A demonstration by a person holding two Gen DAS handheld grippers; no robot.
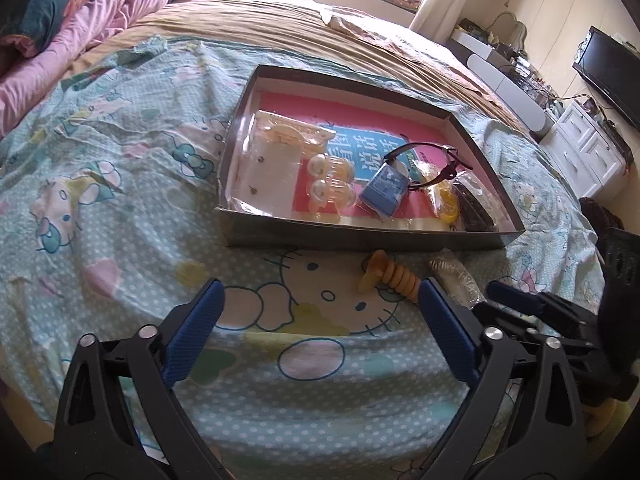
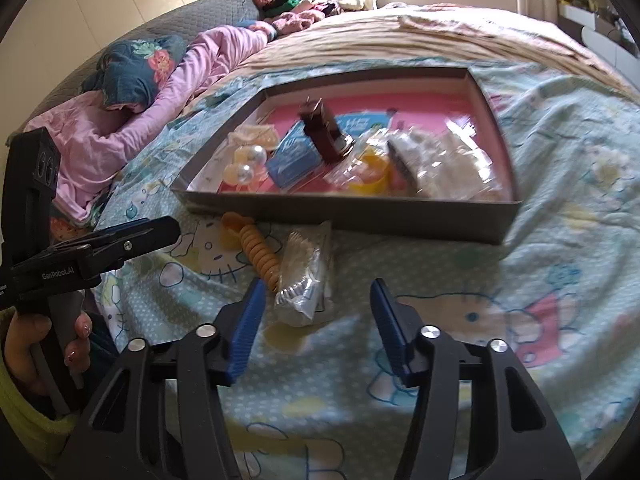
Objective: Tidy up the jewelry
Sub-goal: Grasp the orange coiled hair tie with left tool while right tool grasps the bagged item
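Your right claw (image 2: 316, 328), spread and empty, hovers at the bagged silver piece (image 2: 302, 286) outside the tray (image 2: 344, 220): pinch it next. Left claw (image 1: 320, 332) also spread.

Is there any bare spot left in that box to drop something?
Yes: the pink floor along the box's far wall is bare. Its near half is crowded, from pearl clips through blue box to yellow bangle.

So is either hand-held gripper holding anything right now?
No. The left hand-held gripper and right hand-held gripper are both open and empty; the orange coil and clear packet lie loose.
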